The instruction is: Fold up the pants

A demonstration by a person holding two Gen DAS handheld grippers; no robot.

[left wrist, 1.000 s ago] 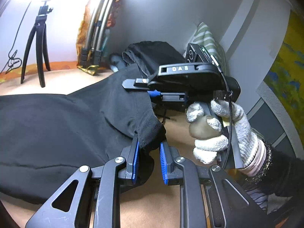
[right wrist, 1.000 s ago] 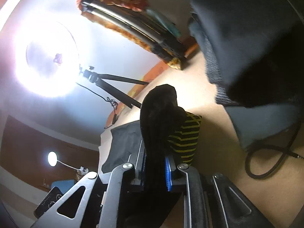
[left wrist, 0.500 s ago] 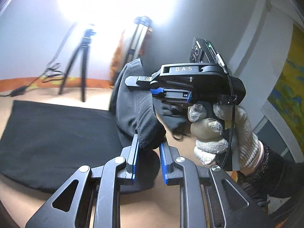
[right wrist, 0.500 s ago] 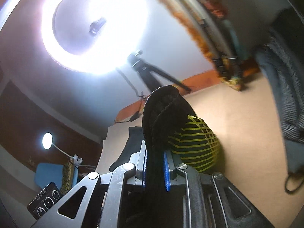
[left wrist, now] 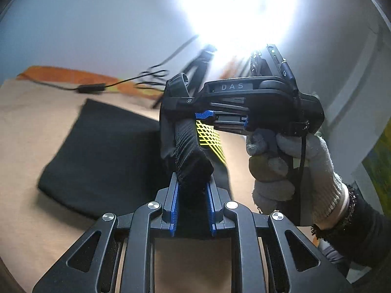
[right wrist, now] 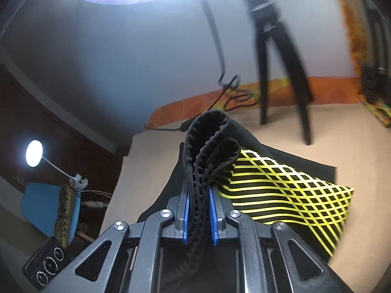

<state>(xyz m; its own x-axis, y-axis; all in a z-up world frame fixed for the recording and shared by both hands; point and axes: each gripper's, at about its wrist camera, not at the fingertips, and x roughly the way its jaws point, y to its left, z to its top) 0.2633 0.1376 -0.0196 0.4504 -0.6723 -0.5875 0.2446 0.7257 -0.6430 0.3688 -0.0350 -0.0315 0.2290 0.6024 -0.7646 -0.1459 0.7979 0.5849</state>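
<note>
Black pants (left wrist: 102, 156) with a yellow grid panel (right wrist: 288, 195) lie on a tan surface (left wrist: 36, 127), their near part lifted. My left gripper (left wrist: 193, 185) is shut on a bunched black end of the pants. My right gripper (right wrist: 198, 205) is shut on the ribbed elastic waistband (right wrist: 210, 141), which loops up between its blue pads. In the left wrist view the right gripper (left wrist: 205, 117) sits just ahead, held by a gloved hand (left wrist: 293, 166), with the fabric hanging between the two grippers.
A black tripod (right wrist: 276, 56) stands on the surface at the back, with a cable (left wrist: 92, 88) and an orange strip (right wrist: 195, 102) along the wall. A bright ring light (left wrist: 239, 7) glares above. A desk lamp (right wrist: 34, 153) and a remote (right wrist: 46, 266) are at the left.
Both grippers have swung left together, carrying the held end of the pants over the flat part. The yellow grid panel now shows spread out. The dark clothes pile has left view.
</note>
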